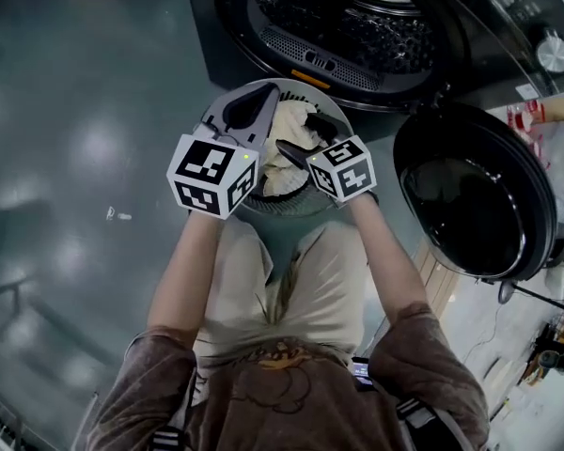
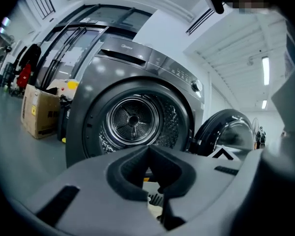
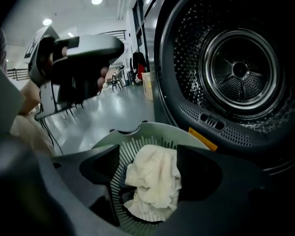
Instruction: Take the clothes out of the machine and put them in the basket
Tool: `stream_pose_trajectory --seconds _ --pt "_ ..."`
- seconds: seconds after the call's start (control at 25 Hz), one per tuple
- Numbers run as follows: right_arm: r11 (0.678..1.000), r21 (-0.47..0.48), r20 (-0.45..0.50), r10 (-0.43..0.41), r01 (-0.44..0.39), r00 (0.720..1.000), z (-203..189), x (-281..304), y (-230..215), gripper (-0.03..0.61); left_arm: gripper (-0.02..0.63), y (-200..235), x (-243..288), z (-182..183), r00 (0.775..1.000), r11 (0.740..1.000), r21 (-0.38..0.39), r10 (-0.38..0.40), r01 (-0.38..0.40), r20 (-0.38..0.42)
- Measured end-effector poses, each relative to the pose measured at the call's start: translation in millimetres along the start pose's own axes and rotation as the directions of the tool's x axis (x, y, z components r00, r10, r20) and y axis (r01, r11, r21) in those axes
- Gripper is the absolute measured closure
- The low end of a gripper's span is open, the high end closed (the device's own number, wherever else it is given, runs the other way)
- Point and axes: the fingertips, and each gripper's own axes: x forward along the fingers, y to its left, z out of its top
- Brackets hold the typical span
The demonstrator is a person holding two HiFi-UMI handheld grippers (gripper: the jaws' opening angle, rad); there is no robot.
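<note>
Right gripper (image 1: 307,139) hanging open, empty, directly over cloth (image 3: 155,181) lying in basket (image 3: 152,131). Left gripper (image 1: 252,109) hovering alongside, closed, empty. Drum (image 3: 238,70) facing both beyond basket, seemingly empty.

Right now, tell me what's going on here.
A person holds a gripper in each hand over a grey laundry basket that stands before the open front-loading machine. A cream cloth lies in the basket. The right gripper hangs above it, jaws apart and not touching it. The left gripper, jaws shut and empty, points at the drum, where no clothes show. The machine's door stands swung open to the person's right.
</note>
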Motion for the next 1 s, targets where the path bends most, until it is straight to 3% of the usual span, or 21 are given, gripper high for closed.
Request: stream_pose_trajectory --seconds 0.16,0.32,0.72,1.0 --pt "0.999 0.04 0.045 -0.011 0.01 0.999 48.4 -34.7 -1.9 0.208 0.611 2.4 -3.3 27.3 0.999 0.999 -0.046 0.021 -0.023 -0.037" --pt "0.997 0.077 0.087 -0.03 0.023 0.996 106.8 -80.6 -2.2 0.206 0.611 -4.6 -18.0 81.3 0.997 0.999 -0.049 0.009 -0.013 -0.083" --pt "0.987 0.162 0.137 -0.03 0.007 0.99 258.7 -242.3 39.3 0.218 0.611 -41.2 -78.6 257.7 0.985 0.998 -0.053 -0.029 0.021 -0.169" --pt "0.98 0.196 0.208 -0.05 0.008 0.977 354.7 -347.4 72.1 0.247 0.611 -74.6 -110.8 372.9 0.985 0.998 -0.059 -0.043 0.033 -0.168"
